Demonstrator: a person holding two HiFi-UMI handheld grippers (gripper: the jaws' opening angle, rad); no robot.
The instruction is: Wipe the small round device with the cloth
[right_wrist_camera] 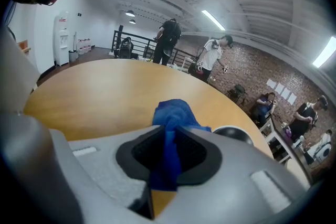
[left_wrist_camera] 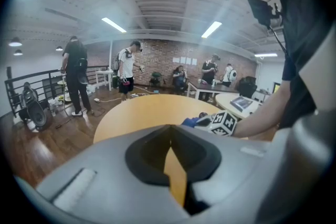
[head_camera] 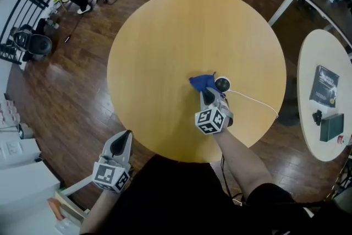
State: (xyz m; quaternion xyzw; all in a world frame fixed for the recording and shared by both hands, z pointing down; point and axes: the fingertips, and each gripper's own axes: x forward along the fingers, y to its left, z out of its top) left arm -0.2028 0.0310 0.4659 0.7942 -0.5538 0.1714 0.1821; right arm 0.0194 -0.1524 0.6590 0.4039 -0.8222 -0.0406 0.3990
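In the head view, a round yellow wooden table [head_camera: 165, 52] is seen from above, and the right gripper [head_camera: 208, 92] is held over its near right part with a crumpled blue cloth [head_camera: 202, 82] at its tips. A small round black device [head_camera: 222, 85] lies on the tabletop just to the right of the cloth, and a thin white cable [head_camera: 256, 100] is seen running from it toward the table's right edge; whether cloth and device touch cannot be told. The left gripper [head_camera: 125, 136] is held off the table's near edge, above the dark wooden floor [head_camera: 71, 85]. In the left gripper view, its jaws are seen brought together at the tips with nothing between them, and the table and the right gripper's marker cube are seen beyond. In the right gripper view, the jaws are clenched on a fold of the blue cloth, the rest of which is bunched on the tabletop ahead, while the black device is partly hidden behind the right-hand jaw.
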